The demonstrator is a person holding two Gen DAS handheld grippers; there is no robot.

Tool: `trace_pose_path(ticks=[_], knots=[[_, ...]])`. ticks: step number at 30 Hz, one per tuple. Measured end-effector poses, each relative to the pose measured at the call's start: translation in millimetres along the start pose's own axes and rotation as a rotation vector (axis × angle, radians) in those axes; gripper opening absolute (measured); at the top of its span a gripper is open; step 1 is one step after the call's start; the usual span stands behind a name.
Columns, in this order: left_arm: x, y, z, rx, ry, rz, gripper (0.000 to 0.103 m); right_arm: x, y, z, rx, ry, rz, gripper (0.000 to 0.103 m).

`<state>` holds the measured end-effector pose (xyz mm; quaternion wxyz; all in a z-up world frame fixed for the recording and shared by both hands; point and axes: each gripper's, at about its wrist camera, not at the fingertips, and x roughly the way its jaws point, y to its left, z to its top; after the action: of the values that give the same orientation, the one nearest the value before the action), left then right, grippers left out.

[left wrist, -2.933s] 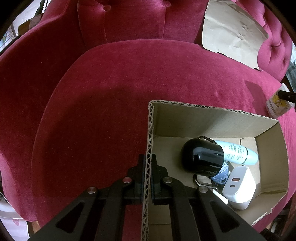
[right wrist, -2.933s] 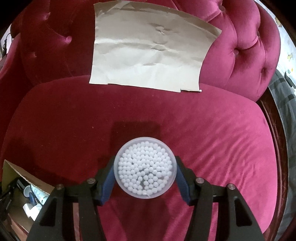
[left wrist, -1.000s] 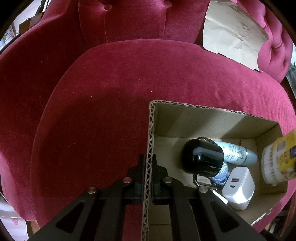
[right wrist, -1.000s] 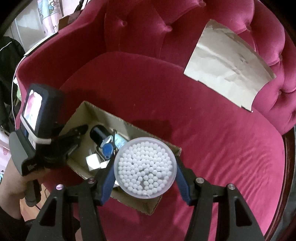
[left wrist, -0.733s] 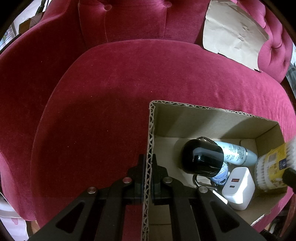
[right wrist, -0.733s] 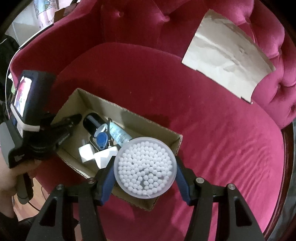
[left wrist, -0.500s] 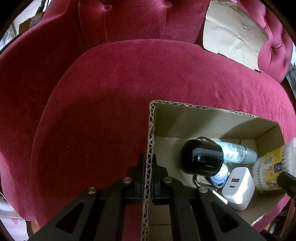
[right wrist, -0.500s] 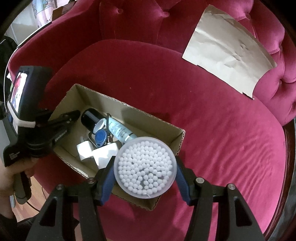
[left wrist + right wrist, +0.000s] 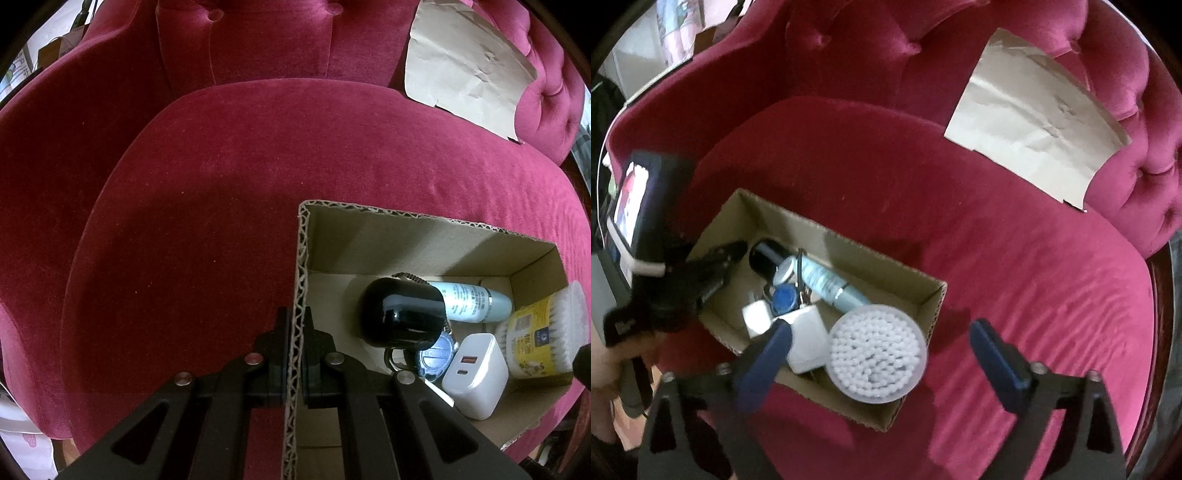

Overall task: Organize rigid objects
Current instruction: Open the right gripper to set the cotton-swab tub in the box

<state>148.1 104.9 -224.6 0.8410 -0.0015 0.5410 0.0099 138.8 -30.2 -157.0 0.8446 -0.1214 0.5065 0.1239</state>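
A cardboard box (image 9: 388, 236) (image 9: 849, 254) sits on a red velvet seat. My left gripper (image 9: 293, 328) is shut on the box's left wall. A round tub of cotton swabs (image 9: 877, 356) (image 9: 539, 339) stands inside the box at its right end. My right gripper (image 9: 881, 341) is open above the tub, its blue fingers (image 9: 764, 362) wide apart and clear of it. Also in the box are a black cylinder (image 9: 400, 314), a pale blue bottle (image 9: 469, 301), a white charger (image 9: 474, 374) and a blue round tag (image 9: 436, 354).
A sheet of brown paper (image 9: 1034, 114) (image 9: 469, 62) leans against the tufted chair back. The seat's front edge drops off just below the box. My left hand-held gripper body (image 9: 646, 266) shows at the box's left end in the right wrist view.
My right gripper carried the cotton swab tub over the box, lowered it in at the right end and opened, letting go of it. The left gripper kept its hold on the box wall.
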Motion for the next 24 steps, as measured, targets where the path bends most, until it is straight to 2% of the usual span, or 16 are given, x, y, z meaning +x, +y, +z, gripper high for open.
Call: trace_pose_path(ticks=[24], knots=[[-0.9, -4.2, 1.8, 0.009, 0.008, 0.013, 0.005, 8.5, -16.0, 1.8, 0.102, 0.032, -0.001, 0.103]])
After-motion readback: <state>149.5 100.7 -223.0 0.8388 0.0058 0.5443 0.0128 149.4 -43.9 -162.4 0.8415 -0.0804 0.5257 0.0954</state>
